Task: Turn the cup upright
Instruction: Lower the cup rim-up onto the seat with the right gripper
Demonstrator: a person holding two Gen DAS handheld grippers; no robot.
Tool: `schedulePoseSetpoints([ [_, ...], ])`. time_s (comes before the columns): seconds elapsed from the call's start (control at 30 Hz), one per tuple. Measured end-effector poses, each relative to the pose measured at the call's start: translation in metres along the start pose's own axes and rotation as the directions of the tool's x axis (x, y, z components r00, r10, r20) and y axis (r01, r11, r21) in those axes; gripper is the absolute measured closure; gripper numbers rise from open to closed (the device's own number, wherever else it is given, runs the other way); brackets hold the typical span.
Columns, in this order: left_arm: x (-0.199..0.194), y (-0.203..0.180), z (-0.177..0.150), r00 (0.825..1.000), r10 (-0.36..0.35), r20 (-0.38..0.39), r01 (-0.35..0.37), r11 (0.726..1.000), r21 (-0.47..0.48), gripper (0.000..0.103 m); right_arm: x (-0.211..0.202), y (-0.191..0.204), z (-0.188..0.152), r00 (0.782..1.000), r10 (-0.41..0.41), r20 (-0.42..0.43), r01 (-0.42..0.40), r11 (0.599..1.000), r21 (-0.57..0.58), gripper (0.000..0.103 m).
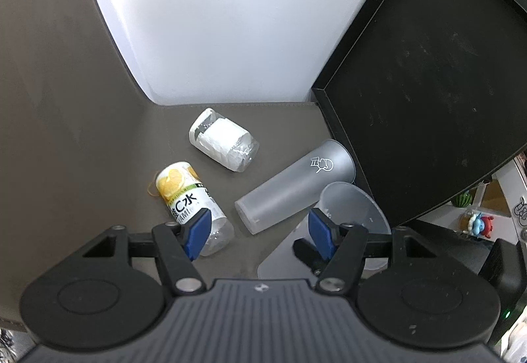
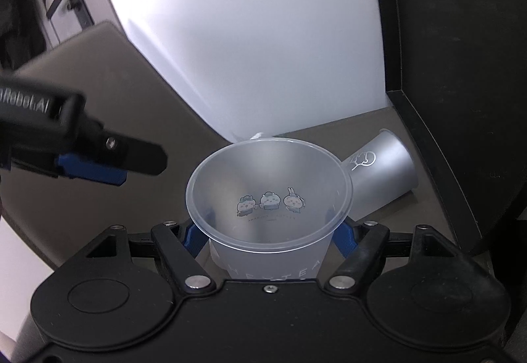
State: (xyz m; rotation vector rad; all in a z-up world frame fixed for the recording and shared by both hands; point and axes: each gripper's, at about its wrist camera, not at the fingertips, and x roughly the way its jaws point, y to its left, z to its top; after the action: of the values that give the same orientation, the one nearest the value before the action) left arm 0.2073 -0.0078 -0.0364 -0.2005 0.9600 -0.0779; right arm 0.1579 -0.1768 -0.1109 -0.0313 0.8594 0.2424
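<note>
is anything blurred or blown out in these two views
Right wrist view: the other black tongs at left are motion-blurred, the white wall glares; the frosted plastic cup stays sharp. Left wrist view: sharp, same wall overexposed, fisheye bends the edges.

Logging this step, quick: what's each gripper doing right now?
Left gripper: open, holding nothing, above the table.
Right gripper: closed on the cup, mouth up.

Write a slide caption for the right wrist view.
Right gripper holds a translucent cup mouth-up; a frosted tumbler lies behind.
</note>
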Motion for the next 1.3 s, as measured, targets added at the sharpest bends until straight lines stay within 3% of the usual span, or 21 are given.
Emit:
schedulePoseSetpoints([
  [0.33, 0.018, 0.001, -0.005, 0.999, -0.028, -0.042, 0.027, 0.999, -0.035, 0.039, 0.014, 0.026, -0.013, 0.995, -0.085, -0.053, 0.074, 0.981, -0.176, 0.029],
  [0.5, 0.027, -0.004, -0.008, 0.997, -0.035, -0.064, 0.033, 0.999, -0.027, 0.039, 0.013, 0.032, -0.013, 0.991, -0.104, -0.084, 0.085, 0.975, -0.206, 0.029],
  [1.03, 0.055, -0.013, -0.023, 0.989, -0.036, -0.142, 0.032, 0.999, -0.028, 0.039, 0.017, 0.023, -0.021, 0.984, -0.106, -0.146, 0.074, 0.975, -0.210, 0.028],
  [1.17, 0.059, -0.015, -0.026, 0.986, -0.036, -0.160, 0.033, 0.999, -0.021, 0.039, 0.022, 0.018, -0.020, 0.981, -0.094, -0.172, 0.059, 0.978, -0.198, 0.020],
  [1.3, 0.060, -0.019, -0.030, 0.984, -0.030, -0.173, 0.029, 1.000, -0.007, 0.039, 0.020, 0.014, -0.021, 0.978, -0.074, -0.194, 0.040, 0.984, -0.174, 0.018],
])
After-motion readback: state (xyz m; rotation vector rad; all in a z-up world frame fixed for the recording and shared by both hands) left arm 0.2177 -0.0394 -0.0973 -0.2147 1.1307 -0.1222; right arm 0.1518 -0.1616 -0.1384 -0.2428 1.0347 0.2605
